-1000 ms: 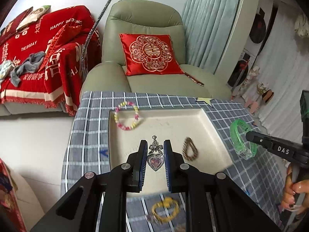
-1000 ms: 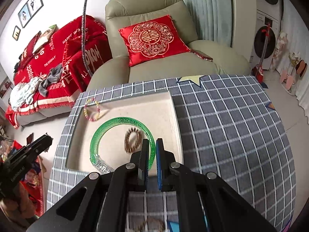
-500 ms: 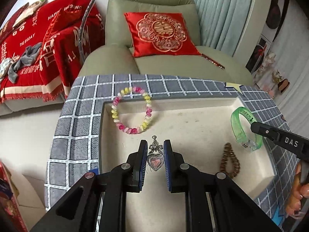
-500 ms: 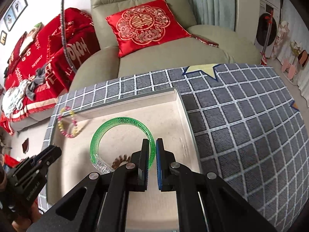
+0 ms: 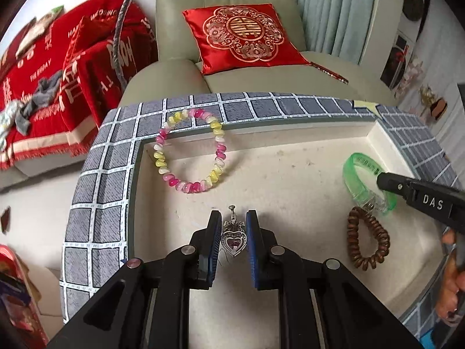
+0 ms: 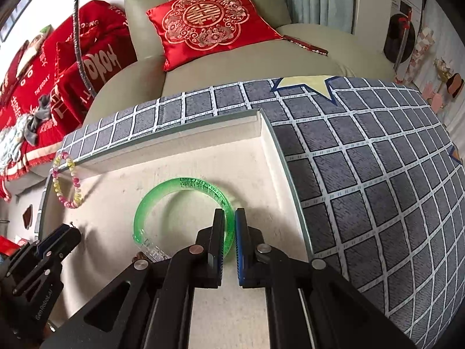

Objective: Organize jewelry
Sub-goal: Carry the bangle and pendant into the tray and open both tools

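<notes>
A grey-green armchair [image 5: 221, 5] stands behind the table, with a red embroidered cushion [image 5: 244, 36] leaning against its back. A grey checked tablecloth [image 6: 377, 180] bears a pale yellow star [image 6: 308, 85]. To the left lies a red blanket [image 5: 49, 67] printed with white lettering. Pale curtains [image 5: 334, 8] hang at the right.

In the tray [image 5: 290, 145]: bead bracelet [image 5: 190, 151] at its far-left corner, coil band [image 5: 367, 240] at its right, bangle [image 5: 363, 180] just behind the band
</notes>
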Motion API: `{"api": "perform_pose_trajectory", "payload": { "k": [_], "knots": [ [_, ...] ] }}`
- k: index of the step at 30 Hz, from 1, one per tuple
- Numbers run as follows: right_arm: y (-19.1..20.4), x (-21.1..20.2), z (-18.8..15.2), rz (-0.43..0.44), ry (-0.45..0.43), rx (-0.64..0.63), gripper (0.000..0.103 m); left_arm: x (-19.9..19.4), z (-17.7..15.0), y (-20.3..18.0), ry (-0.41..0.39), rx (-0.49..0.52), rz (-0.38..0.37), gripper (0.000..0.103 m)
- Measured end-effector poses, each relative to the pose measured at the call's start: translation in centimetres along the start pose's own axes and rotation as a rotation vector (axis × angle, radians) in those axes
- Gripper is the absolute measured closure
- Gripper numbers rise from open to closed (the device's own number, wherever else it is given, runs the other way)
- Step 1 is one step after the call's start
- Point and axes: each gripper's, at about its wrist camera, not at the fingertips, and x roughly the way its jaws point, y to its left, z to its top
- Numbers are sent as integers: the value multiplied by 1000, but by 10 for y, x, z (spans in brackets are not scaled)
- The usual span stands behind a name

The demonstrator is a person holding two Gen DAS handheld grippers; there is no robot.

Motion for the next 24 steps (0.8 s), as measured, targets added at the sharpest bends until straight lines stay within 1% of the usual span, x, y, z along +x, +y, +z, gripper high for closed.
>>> {"api": "perform_pose_trajectory", "payload": {
  "k": [1,3,4,5,9,11,15,17,19,20,21,22,24],
  "knots": [
    [0,1,-1,4,5,0,92,0,0,-2,-2,11,10,71],
    [-1,-2,-1,30,2,11,80,1,-2,-4,-1,27,31,71],
    [-1,-3,-2,40,-2,17,61,1,-2,-5,1,31,35,71],
    [-2,-8,-3,60,-17,29,45,1,-3,-6,1,33,38,71],
    [-2,-29,-6,122,-58,51,44,0,-3,-8,-6,33,50,71],
    [-2,-38,-10,138,-72,60,44,-1,-3,-8,-10,33,63,71],
    [-4,-57,-19,172,-92,82,44,-1,-2,-7,-6,27,63,71],
    [-6,-65,-24,183,-99,95,43,-5,-2,-5,-19,20,56,70],
    [-8,-74,-30,194,-106,100,43,-11,-2,-5,-33,18,55,20],
    [-9,-79,-34,199,-109,99,43,-19,-3,-4,-65,8,70,0],
    [-9,-84,-38,205,-112,96,42,-27,-4,-4,-114,5,74,0],
    [-9,-87,-41,207,-114,94,42,-33,-5,-4,-132,14,73,0],
    [-10,-95,-49,205,-117,92,42,-40,-6,-6,-120,27,58,0]
  ]
}}
